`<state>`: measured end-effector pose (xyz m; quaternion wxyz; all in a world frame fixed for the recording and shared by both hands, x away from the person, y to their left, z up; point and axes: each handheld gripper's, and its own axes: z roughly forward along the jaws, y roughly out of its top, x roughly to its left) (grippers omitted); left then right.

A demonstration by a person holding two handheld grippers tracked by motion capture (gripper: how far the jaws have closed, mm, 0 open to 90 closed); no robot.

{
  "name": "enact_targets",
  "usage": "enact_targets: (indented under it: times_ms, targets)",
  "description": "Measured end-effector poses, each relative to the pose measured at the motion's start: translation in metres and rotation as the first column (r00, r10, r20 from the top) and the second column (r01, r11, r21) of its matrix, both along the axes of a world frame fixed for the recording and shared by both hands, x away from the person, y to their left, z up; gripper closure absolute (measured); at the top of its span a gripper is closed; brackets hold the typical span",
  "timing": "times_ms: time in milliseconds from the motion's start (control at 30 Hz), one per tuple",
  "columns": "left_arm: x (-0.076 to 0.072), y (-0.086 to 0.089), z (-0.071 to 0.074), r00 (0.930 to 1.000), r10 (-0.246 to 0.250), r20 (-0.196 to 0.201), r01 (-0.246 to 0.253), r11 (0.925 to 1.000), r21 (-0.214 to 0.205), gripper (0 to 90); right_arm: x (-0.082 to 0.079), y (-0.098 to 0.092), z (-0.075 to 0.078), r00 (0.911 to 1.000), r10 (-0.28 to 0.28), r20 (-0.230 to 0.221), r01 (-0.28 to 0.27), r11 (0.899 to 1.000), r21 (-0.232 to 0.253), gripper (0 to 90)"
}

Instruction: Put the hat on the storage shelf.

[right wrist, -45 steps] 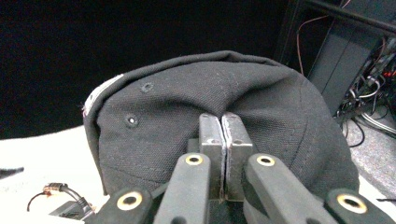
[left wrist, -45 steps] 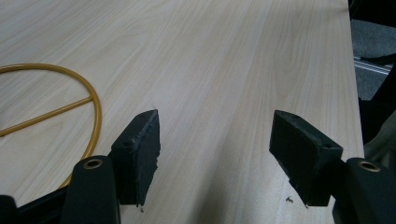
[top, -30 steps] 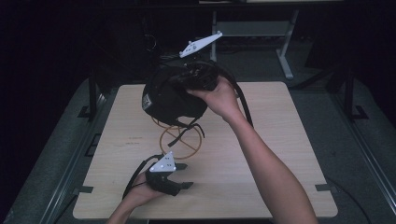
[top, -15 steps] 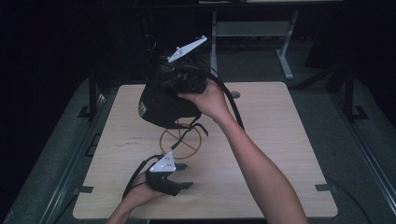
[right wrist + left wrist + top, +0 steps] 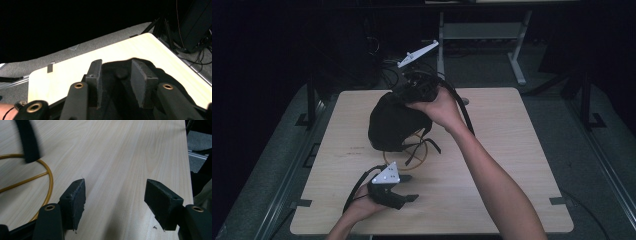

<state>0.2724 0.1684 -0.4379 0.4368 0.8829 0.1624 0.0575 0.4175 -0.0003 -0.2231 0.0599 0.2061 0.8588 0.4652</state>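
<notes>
Black cap [image 5: 392, 125] sits draped on the gold wire stand [image 5: 408, 155] near the middle of the wooden table [image 5: 512, 150], its crown button [image 5: 121, 73] up and a dark strap [image 5: 432, 145] trailing onto the tabletop beside the ring base

My right gripper [image 5: 414, 90] is over the cap's far top edge, white plate raised toward the back of the room. From the right gripper view [image 5: 117, 75] I see both pads straddling the crown button, a clear gap on each side; the jaws have just been opening and the pads no longer press the fabric, so the cap lies between them but loose

My left gripper [image 5: 404, 187] rests low on the table's near side, just short of the stand. In the left gripper view [image 5: 115, 200] its jaws stand wide apart with bare wood between them; the gold ring [image 5: 47, 177] curves past the left pad, and a blurred black strap [image 5: 28, 140] hangs above it
</notes>
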Motion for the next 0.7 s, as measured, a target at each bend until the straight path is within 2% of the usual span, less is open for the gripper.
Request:
enact_targets:
  times_ms: [500, 700]
  targets:
    - [0.001, 0.002, -0.001, 0.9999, 0.007, 0.008, -0.007, 1.0, 0.003, 32.6, 0.003, -0.023, -0.003, 0.9995, -0.016, -0.027, 0.017, 0.999, 0.033, 50.3]
    - [0.0, 0.003, -0.001, 0.9999, 0.011, 0.01, -0.011, 0.9999, -0.007, 32.3, 0.001, -0.04, -0.004, 0.9985, -0.042, -0.035, 0.044, 0.998, 0.049, 47.5]
